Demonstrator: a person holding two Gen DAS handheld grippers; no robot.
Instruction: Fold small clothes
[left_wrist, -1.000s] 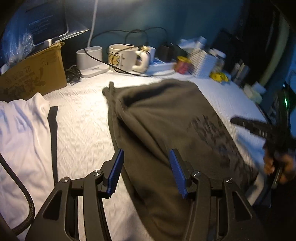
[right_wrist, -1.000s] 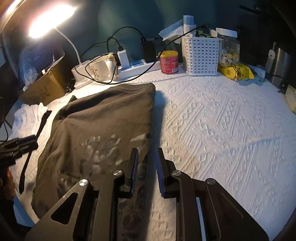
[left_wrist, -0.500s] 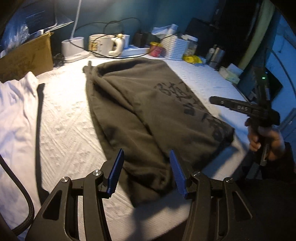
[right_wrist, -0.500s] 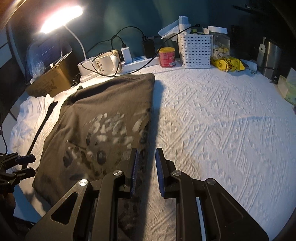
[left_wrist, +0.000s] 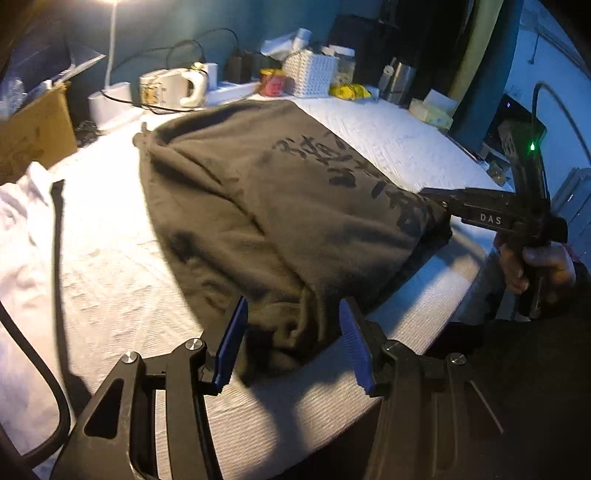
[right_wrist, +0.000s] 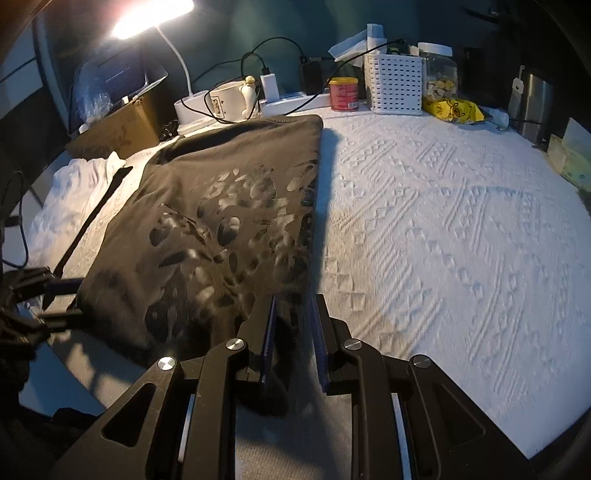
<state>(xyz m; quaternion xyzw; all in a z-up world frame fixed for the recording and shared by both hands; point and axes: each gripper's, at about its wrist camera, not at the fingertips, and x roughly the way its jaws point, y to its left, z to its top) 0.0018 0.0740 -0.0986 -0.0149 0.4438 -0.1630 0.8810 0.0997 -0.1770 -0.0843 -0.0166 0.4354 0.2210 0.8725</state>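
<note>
the dark t-shirt (left_wrist: 280, 206) lies on the white textured cover (right_wrist: 443, 229), folded lengthwise, with its long straight edge to the right side and its printed graphic facing up. its near end reaches the front border of the surface, and the far end is close to the mug (left_wrist: 173, 88) and the lamp base.

compared with one second ago, both grippers are now back at the near end of the shirt. before, they were over the middle of the cloth; now the whole length of the shirt is in front of them. the right gripper (right_wrist: 291, 332) has its jaws narrow, with dark cloth of the near right corner between them, so it seems to grip that corner. the left gripper (left_wrist: 291, 336) has its jaws wide apart around the bunched near left corner, but the pads (left_wrist: 232, 339) do not press the cloth yet.

this means, i think, that the lengthwise fold is finished and the next fold is starting: the near end should be carried toward the far end. first the left jaws need to close on their corner, so that both corners lift together. the left corner is wrinkled, so it may be taken uneven.

further out, a white garment (left_wrist: 22, 229) with a dark strap (left_wrist: 57, 236) lies at the left, well apart. a white basket (right_wrist: 395, 83), a red can (right_wrist: 343, 94) and a yellow packet (right_wrist: 452, 109) stand at the back.
</note>
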